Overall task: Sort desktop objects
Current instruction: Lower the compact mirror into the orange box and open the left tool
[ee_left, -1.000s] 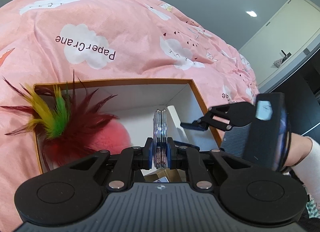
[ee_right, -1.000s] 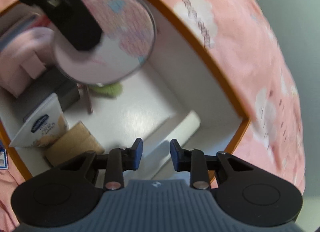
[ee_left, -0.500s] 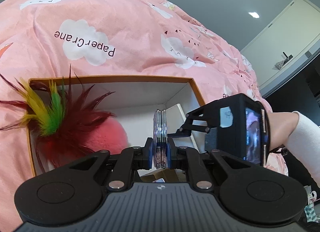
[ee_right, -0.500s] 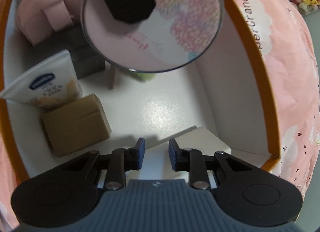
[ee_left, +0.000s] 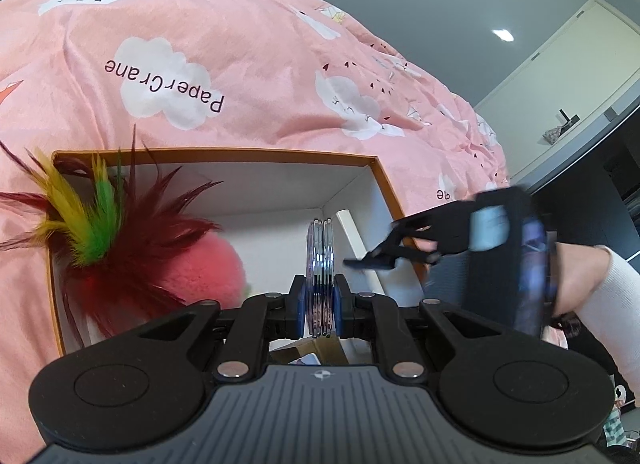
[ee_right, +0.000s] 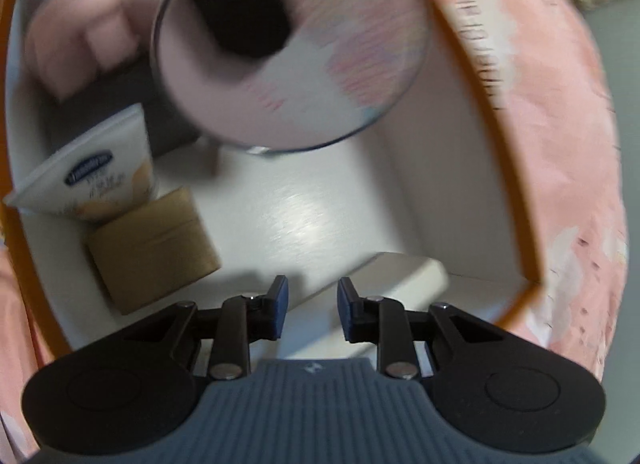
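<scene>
Mirror (ee_left: 320, 264), round and chrome-rimmed, sits edge-on in my left tongs (ee_left: 319, 310), their blue pads clamped on its two sides, held above the open orange-edged box (ee_left: 216, 154). Left of these tongs I see a pink plush ball (ee_left: 208, 268) with dark red, yellow and green feathers (ee_left: 92, 232) inside the box. To their right, my right tongs (ee_left: 370, 262) reach in over the box wall, blurred, beside a white bar (ee_left: 356, 240). A pink bedcover (ee_left: 240, 64) lies beyond the box.

From the right wrist, my right tongs (ee_right: 312, 306) stand parted and empty over the white box floor. The white bar (ee_right: 404, 270) lies just ahead-right of them, a brown carton (ee_right: 152, 248) ahead-left, a white tube (ee_right: 92, 180) beyond it. The mirror (ee_right: 304, 64) hangs further ahead.
</scene>
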Available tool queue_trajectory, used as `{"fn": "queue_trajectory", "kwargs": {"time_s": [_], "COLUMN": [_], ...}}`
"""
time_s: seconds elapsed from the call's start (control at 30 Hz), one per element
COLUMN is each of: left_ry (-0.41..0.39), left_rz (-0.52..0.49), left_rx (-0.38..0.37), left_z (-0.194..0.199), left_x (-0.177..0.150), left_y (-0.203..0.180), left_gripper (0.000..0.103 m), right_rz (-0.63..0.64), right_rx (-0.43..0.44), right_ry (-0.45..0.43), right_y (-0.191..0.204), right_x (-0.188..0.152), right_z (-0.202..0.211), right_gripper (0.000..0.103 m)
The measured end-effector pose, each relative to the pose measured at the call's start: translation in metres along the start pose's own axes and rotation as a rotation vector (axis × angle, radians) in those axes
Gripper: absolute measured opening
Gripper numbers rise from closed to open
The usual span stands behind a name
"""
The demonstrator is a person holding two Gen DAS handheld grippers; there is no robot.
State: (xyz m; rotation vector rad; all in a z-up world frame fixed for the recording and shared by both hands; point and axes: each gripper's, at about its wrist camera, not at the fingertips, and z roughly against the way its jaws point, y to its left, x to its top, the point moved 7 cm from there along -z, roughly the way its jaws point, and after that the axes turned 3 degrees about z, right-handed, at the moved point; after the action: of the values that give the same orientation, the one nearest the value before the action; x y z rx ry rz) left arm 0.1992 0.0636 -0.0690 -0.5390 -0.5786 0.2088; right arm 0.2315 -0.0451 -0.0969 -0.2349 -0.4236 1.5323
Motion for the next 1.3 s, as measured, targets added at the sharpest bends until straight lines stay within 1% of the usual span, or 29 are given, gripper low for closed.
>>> {"fn": "queue_trajectory", "kwargs": {"time_s": [0.1, 0.2, 0.27, 0.3, 0.37, 0.4, 0.43, 0.5, 0.57, 0.73, 0.8, 0.87, 1.0, 1.17, 1.23, 1.3], "left_ry": [0.001, 0.008, 0.017, 0.024, 0.041, 0.050, 0.058, 0.076, 0.095, 0.143, 0.169, 0.191, 0.250, 0.296, 0.317, 0.332], "left_rz": [-0.015, -0.027, -0.040, -0.047, -0.058, -0.061, -0.066, -0.080, -0.091, -0.084, -0.066, -0.057, -0.038, -0.038, -0.031, -0.033], "left_rx": [-0.014, -0.037, -0.045, -0.047, -0.049, -0.049, -0.049, -0.044, -0.035, 0.000, 0.015, 0.025, 0.046, 0.124, 0.143, 0.179], "left_z": [0.000, -0.003, -0.007, -0.009, -0.015, -0.019, -0.022, -0.028, -0.034, -0.048, -0.054, -0.060, -0.071, -0.086, -0.091, -0.094], "left_x": [0.000, 0.001, 0.000, -0.002, -0.004, -0.006, -0.007, -0.011, -0.015, -0.021, -0.023, -0.026, -0.037, -0.049, -0.053, -0.057], "left_y": [-0.009, -0.022, -0.032, -0.037, -0.045, -0.049, -0.053, -0.061, -0.067, -0.068, -0.066, -0.066, -0.067, -0.063, -0.061, -0.059], "left_gripper": [0.015, 0.014, 0.014, 0.014, 0.014, 0.014, 0.014, 0.015, 0.015, 0.015, 0.015, 0.015, 0.015, 0.015, 0.015, 0.015], "right_rz": [-0.156, -0.313, -0.422, -0.469, -0.548, -0.577, -0.602, -0.652, -0.716, -0.958, -1.027, -1.061, -1.063, -1.057, -1.054, -1.055], "right_rx": [-0.063, -0.102, -0.125, -0.135, -0.158, -0.171, -0.184, -0.210, -0.222, -0.203, -0.201, -0.214, -0.237, -0.232, -0.228, -0.229], "right_ry": [-0.059, -0.119, -0.142, -0.153, -0.174, -0.183, -0.190, -0.193, -0.190, -0.233, -0.258, -0.270, -0.281, -0.306, -0.310, -0.309], "right_y": [-0.016, -0.028, -0.034, -0.033, -0.031, -0.031, -0.035, -0.029, -0.028, -0.023, -0.020, -0.017, -0.011, -0.003, -0.001, 0.001], "right_x": [-0.005, -0.017, -0.028, -0.028, -0.045, -0.059, -0.066, -0.079, -0.090, -0.117, -0.126, -0.129, -0.129, -0.126, -0.125, -0.125], "right_z": [0.029, 0.055, 0.068, 0.070, 0.065, 0.057, 0.051, 0.056, 0.040, 0.033, 0.035, 0.032, 0.029, 0.029, 0.028, 0.026], "right_gripper": [0.028, 0.028, 0.029, 0.029, 0.032, 0.032, 0.033, 0.033, 0.033, 0.034, 0.035, 0.035, 0.036, 0.036, 0.036, 0.036]}}
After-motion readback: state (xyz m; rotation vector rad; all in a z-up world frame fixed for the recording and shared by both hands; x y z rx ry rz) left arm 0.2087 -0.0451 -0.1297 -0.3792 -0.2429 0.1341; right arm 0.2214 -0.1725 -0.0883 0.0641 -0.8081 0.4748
